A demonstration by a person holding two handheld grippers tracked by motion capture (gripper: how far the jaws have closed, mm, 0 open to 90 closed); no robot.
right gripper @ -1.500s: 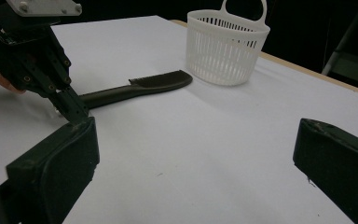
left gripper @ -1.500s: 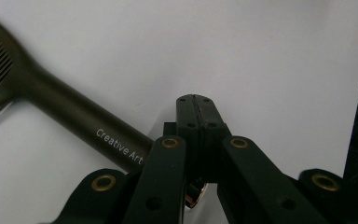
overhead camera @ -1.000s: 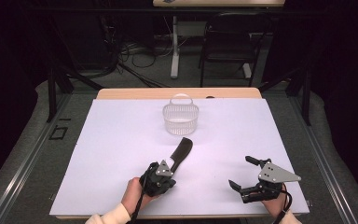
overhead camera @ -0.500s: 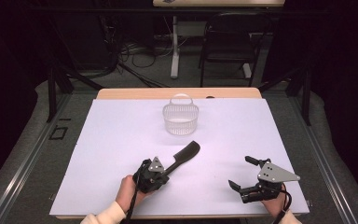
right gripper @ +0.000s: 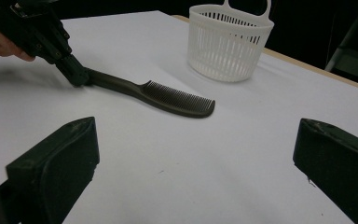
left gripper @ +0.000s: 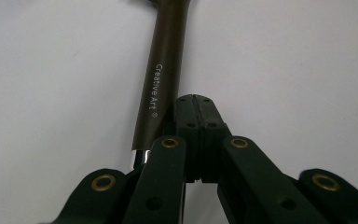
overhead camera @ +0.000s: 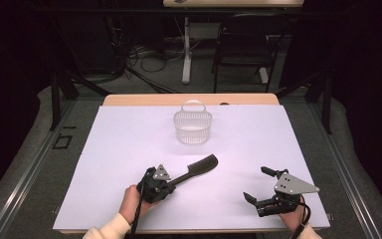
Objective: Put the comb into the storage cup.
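On the white bench (overhead camera: 129, 144), the left gripper (overhead camera: 165, 183) has its jaws pressed together beside the handle end of a dark comb (overhead camera: 195, 169); whether they pinch it I cannot tell. The handle is glossy, printed "Creative Art". The comb lies flat, teeth end toward 2 o'clock. The right gripper (overhead camera: 261, 186) has its jaws wide apart, holding nothing. Farther, at 12 o'clock, stands a white slotted basket (overhead camera: 192, 127).

A black comb (overhead camera: 195, 170) lies flat on the white counter (overhead camera: 109, 149), near its front edge and left of the middle, teeth end angled toward the far right. A white slatted basket (overhead camera: 192, 126) with a loop handle stands upright, apart from it, toward the counter's far edge
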